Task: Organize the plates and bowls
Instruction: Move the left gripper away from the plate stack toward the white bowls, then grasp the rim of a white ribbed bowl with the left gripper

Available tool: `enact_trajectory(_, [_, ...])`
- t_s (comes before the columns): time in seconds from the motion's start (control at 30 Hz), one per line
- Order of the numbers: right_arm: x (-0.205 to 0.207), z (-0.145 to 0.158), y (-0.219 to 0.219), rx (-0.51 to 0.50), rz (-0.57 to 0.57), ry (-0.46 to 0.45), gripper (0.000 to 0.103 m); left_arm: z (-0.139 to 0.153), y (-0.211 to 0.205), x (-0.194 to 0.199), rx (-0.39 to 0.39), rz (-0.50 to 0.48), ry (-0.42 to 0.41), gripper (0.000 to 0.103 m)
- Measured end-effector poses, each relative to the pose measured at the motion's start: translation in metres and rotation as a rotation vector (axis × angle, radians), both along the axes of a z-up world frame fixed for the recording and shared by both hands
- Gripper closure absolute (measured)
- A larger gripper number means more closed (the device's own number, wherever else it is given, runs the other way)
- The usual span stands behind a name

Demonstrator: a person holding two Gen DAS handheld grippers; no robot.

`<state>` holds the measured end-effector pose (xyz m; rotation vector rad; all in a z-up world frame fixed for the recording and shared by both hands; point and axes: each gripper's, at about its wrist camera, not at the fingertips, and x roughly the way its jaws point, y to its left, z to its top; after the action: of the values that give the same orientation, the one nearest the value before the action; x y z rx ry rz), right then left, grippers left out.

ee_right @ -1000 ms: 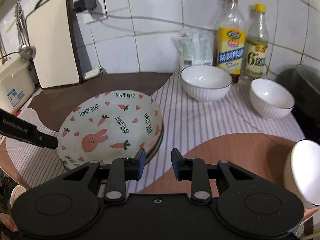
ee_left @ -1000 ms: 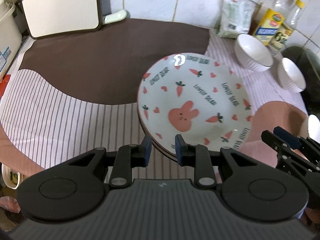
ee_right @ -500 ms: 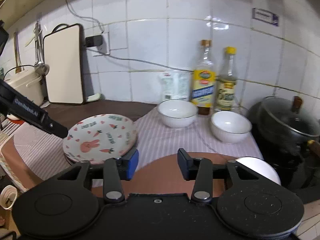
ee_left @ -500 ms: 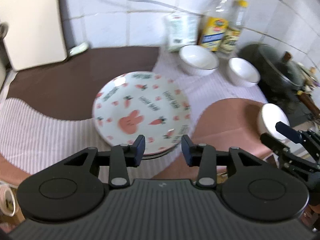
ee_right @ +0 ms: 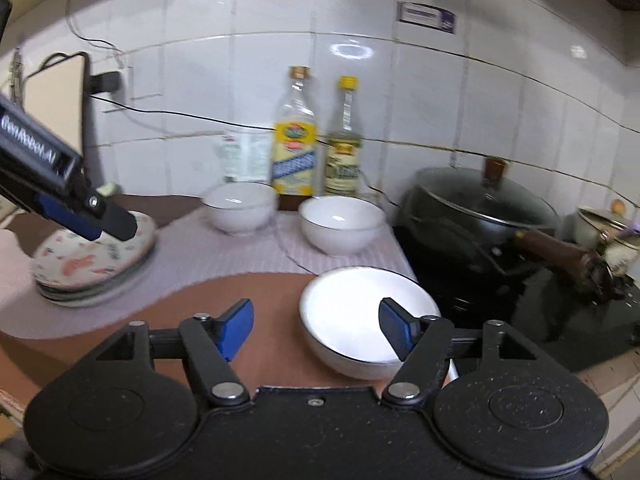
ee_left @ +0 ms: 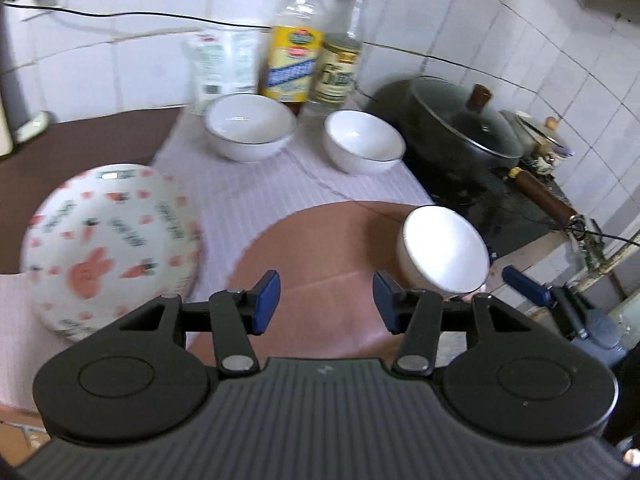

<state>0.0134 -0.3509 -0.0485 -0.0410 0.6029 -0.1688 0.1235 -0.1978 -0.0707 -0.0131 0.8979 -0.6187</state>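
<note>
Both pairs of fingers are spreading with nothing gripped: our left gripper [ee_left: 326, 300] hovers over the mat, our right gripper [ee_right: 316, 326] just short of the nearest bowl [ee_right: 360, 320]. Farther left sits the stacked rabbit plates [ee_left: 108, 248]. Two more bowls [ee_left: 250, 130] stand by the far bottles [ee_left: 294, 40].

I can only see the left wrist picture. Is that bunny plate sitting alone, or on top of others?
Observer: The right wrist view shows the bunny plate topping a stack of other plates.
Visitor: Where is the other gripper? I only see a bit of it.
Observer: The right gripper is close over the nearest white bowl, with its jaws opening and nothing gripped.
Visitor: Is there anything on the wall above the lidded pot?
Observer: There is a small purple label stuck on a tile.
</note>
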Motion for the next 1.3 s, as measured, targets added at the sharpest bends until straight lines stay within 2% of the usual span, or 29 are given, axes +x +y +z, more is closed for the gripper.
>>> enact_trajectory(0.1, [-0.002, -0.017, -0.015, -0.003, -0.032, 0.005, 0.016, -0.012, -0.023, 0.003, -0.027, -0.016, -0.002, 0.048])
enact_trajectory(0.27, [-0.001, -0.042, -0.032, -0.001, -0.062, 0.01, 0.012, -0.035, -0.059, 0.013, -0.069, -0.046, 0.015, 0.048])
enact_trajectory(0.43, [0.012, -0.065, -0.041, 0.006, -0.05, 0.019, 0.009, -0.061, -0.093, 0.027, -0.059, -0.075, 0.058, 0.048])
enact_trajectory(0.53, [0.017, -0.076, -0.042, -0.02, -0.034, -0.025, 0.006, -0.075, -0.106, 0.036, -0.054, -0.081, 0.106, 0.048])
enact_trajectory(0.67, [0.026, -0.087, -0.045, -0.022, -0.03, -0.037, 0.002, -0.087, -0.119, 0.044, -0.044, -0.096, 0.126, 0.05])
enact_trajectory(0.73, [0.028, -0.091, -0.046, -0.007, -0.038, -0.037, 0.002, -0.092, -0.123, 0.049, -0.038, -0.104, 0.139, 0.055])
enact_trajectory(0.87, [0.031, -0.096, -0.049, 0.009, -0.046, -0.041, 0.002, -0.099, -0.127, 0.056, -0.027, -0.099, 0.156, 0.075])
enact_trajectory(1.03, [0.035, -0.101, -0.049, 0.018, -0.049, -0.041, 0.002, -0.1, -0.128, 0.058, -0.056, -0.121, 0.183, 0.088])
enact_trajectory(1.3, [0.04, -0.097, -0.046, 0.026, -0.035, -0.019, 0.002, -0.095, -0.124, 0.056, -0.022, -0.117, 0.186, 0.088])
